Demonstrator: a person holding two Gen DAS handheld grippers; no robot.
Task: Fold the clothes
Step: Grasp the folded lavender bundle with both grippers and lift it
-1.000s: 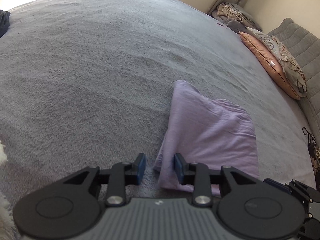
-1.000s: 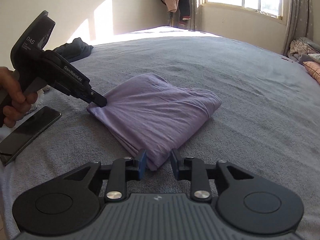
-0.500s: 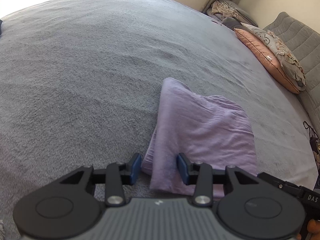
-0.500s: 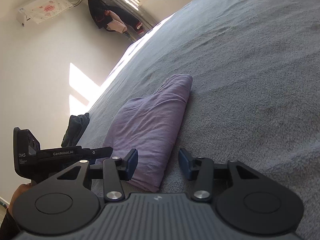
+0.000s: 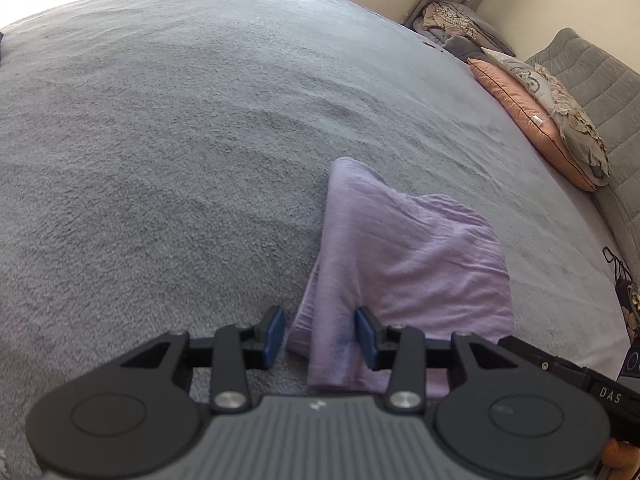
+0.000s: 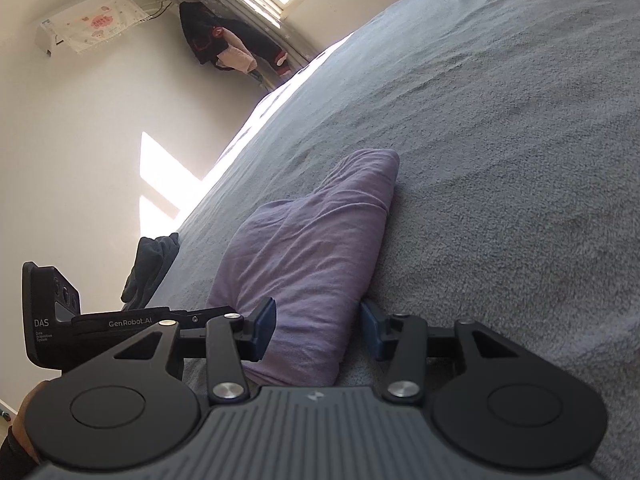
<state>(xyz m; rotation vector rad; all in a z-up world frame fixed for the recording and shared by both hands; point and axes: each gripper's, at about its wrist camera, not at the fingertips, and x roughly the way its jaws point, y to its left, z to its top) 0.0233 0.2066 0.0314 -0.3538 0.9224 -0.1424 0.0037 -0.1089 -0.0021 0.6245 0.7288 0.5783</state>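
A folded lilac garment (image 5: 400, 260) lies on the grey bed cover (image 5: 160, 140). My left gripper (image 5: 320, 336) straddles its near left corner. Its jaws are opening, with the fabric between the blue pads (image 5: 274, 336) and a gap on the left side. In the right wrist view the same garment (image 6: 312, 248) runs away from my right gripper (image 6: 317, 330). That gripper is rolled sideways and stands open around the garment's near end, without squeezing it. The left tool's black body (image 6: 52, 320) shows at the left, held by a hand (image 6: 28, 412).
Pillows (image 5: 532, 120) and a grey padded headboard (image 5: 592, 80) line the right side of the bed. A dark garment (image 6: 152, 268) lies near the far edge. Clothes (image 6: 224, 44) hang by the window, and an air conditioner (image 6: 88, 24) sits on the wall.
The left jaws have widened and the garment's corner now sits between them. My right gripper has rolled sideways and sunk, so its view tilts and the garment's end lies between its pads.
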